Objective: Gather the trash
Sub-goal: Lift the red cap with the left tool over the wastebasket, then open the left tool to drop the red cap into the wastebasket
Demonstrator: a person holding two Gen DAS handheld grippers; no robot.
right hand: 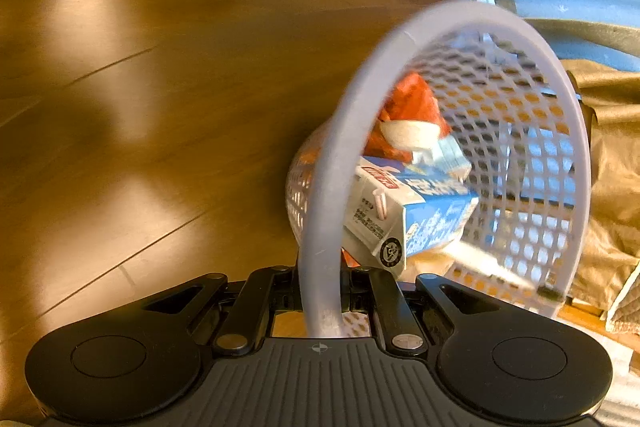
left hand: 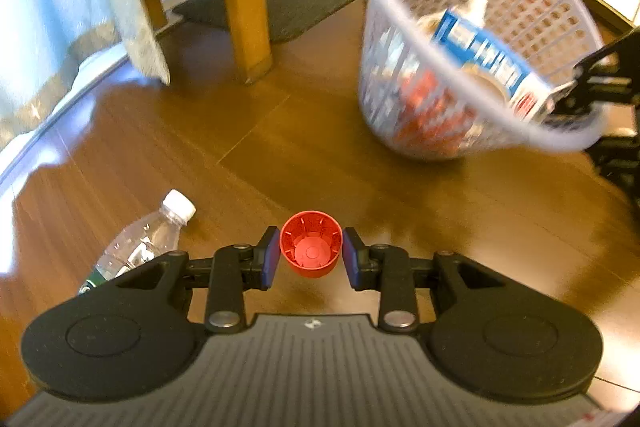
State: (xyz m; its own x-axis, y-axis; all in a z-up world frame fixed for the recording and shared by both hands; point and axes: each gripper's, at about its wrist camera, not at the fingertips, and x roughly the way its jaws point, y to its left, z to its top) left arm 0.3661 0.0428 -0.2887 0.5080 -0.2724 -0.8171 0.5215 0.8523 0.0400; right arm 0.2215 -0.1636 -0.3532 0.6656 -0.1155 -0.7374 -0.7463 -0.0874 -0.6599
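In the left wrist view, a clear plastic bottle (left hand: 140,243) with a white cap is seen lying on the wooden floor (left hand: 280,147) at 9 o'clock from the left gripper (left hand: 311,254), just beside its left finger linkage. A small red cup (left hand: 311,247) is clamped between the 2 blue pads (left hand: 271,257) of the left gripper, its open mouth turned toward the camera. At 1 o'clock from the cup, well apart, a white mesh basket (left hand: 460,39) is held tilted, its rim gripped at 3 o'clock by the right gripper (left hand: 576,95). A blue and white carton (left hand: 492,61) and red trash are seen inside it. A wooden table leg (left hand: 246,7) stands at 11 o'clock. In the right wrist view, the basket rim (right hand: 320,247) is pinched between the jaws of the right gripper (right hand: 320,297), which are closed on it. The carton (right hand: 416,211) lies in the basket at 1 o'clock, with a red and white item (right hand: 412,123) beyond it at 12 o'clock.
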